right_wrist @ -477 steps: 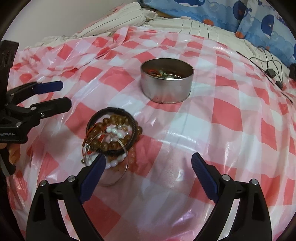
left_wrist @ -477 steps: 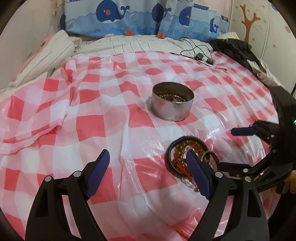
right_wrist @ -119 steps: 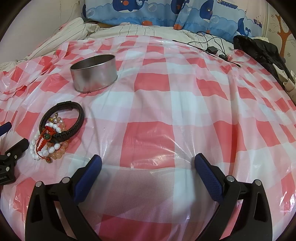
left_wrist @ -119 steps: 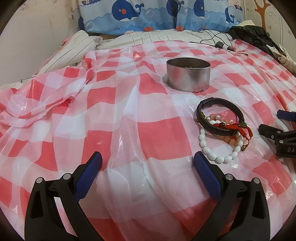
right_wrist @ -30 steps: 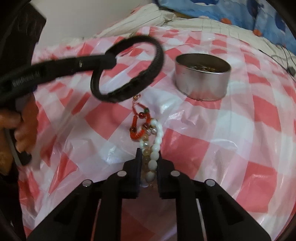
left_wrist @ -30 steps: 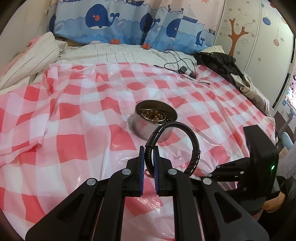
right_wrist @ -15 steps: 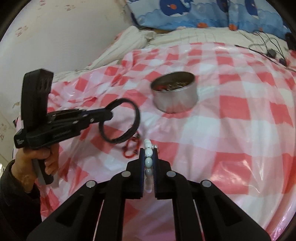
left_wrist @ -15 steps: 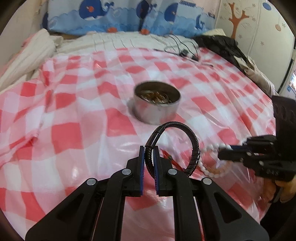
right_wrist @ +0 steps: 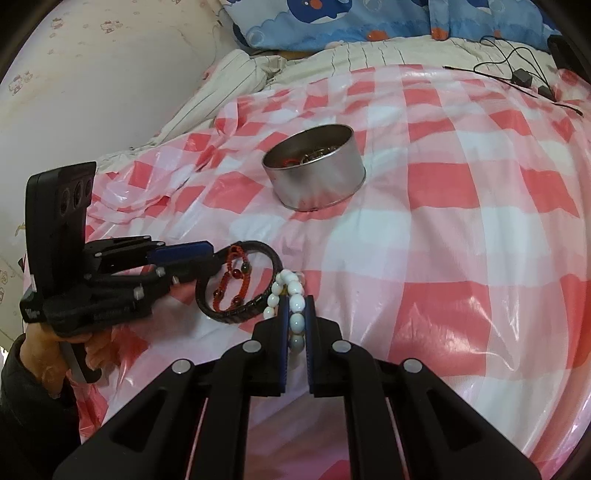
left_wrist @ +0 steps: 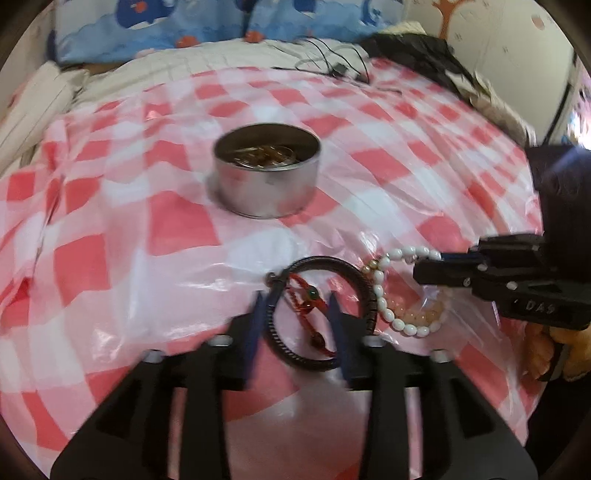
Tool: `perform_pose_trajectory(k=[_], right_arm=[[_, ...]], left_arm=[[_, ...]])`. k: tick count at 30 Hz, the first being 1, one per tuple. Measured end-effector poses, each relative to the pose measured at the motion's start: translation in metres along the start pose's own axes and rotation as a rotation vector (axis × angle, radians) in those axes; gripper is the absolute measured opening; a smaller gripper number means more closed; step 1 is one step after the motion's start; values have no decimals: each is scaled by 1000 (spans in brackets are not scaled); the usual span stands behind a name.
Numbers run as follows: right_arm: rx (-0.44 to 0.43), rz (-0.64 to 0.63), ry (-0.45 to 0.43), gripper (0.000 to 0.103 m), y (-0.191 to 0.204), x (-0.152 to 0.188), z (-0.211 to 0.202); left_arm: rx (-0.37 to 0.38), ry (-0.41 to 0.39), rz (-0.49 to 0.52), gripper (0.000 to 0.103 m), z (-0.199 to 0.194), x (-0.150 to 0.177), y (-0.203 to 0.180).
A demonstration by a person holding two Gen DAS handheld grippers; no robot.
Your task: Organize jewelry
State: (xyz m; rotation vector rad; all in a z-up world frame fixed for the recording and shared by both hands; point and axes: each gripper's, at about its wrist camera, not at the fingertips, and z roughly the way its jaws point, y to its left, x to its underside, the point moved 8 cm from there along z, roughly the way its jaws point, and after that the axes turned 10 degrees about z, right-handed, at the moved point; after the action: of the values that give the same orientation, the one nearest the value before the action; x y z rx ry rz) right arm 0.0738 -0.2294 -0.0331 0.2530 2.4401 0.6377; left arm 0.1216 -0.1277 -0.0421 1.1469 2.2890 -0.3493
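Note:
A round metal tin (left_wrist: 266, 171) holding some jewelry stands on the red-and-white checked cloth; it also shows in the right wrist view (right_wrist: 316, 172). My left gripper (left_wrist: 295, 306) has its jaws parted, and the black braided bracelet (left_wrist: 364, 291) lies loose between them on the cloth, over a red cord bracelet (left_wrist: 306, 302). In the right wrist view the black bracelet (right_wrist: 240, 314) lies at the left gripper's (right_wrist: 212, 260) tips. My right gripper (right_wrist: 296, 314) is shut on a white bead bracelet (right_wrist: 295, 302), seen hanging from it in the left wrist view (left_wrist: 391, 317).
A pale amber bead bracelet (left_wrist: 424, 314) lies under the white one. Whale-print pillows (left_wrist: 221, 26), a black cable with plug (right_wrist: 517, 77) and dark clothing (left_wrist: 417, 51) lie at the far end of the bed. A wall (right_wrist: 92, 74) runs along the left.
My left gripper has opened and dropped low; the black bracelet it held up now lies on the cloth. My right gripper still holds the white beads, lower and closer to the pile.

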Motion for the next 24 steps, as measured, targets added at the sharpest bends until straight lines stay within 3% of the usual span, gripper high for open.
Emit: perform_pose_trajectory(k=[1, 4, 7, 8, 12, 14, 18, 24], right_arm=[[0, 0, 0, 9, 0, 0, 0], [5, 0, 2, 9, -2, 1, 1], [4, 8, 8, 9, -4, 4, 3], [-1, 12, 8, 9, -4, 4, 3], [-68, 46, -12, 9, -1, -1, -4], [-110, 58, -36, 9, 4, -7, -12], [-168, 61, -88, 9, 15, -21, -30], [-236, 72, -145, 9, 29, -64, -48]], left_arm=[[-19, 17, 22, 52, 6, 1, -4], [-78, 49, 87, 53, 22, 3, -14], [-117, 42, 101, 14, 25, 0, -15], [-105, 39, 96, 12, 23, 0, -15], [-67, 22, 67, 10, 12, -1, -10], [-16, -30, 22, 9, -4, -8, -6], [14, -114, -28, 9, -32, -22, 4], [-20, -175, -61, 9, -51, -55, 25]])
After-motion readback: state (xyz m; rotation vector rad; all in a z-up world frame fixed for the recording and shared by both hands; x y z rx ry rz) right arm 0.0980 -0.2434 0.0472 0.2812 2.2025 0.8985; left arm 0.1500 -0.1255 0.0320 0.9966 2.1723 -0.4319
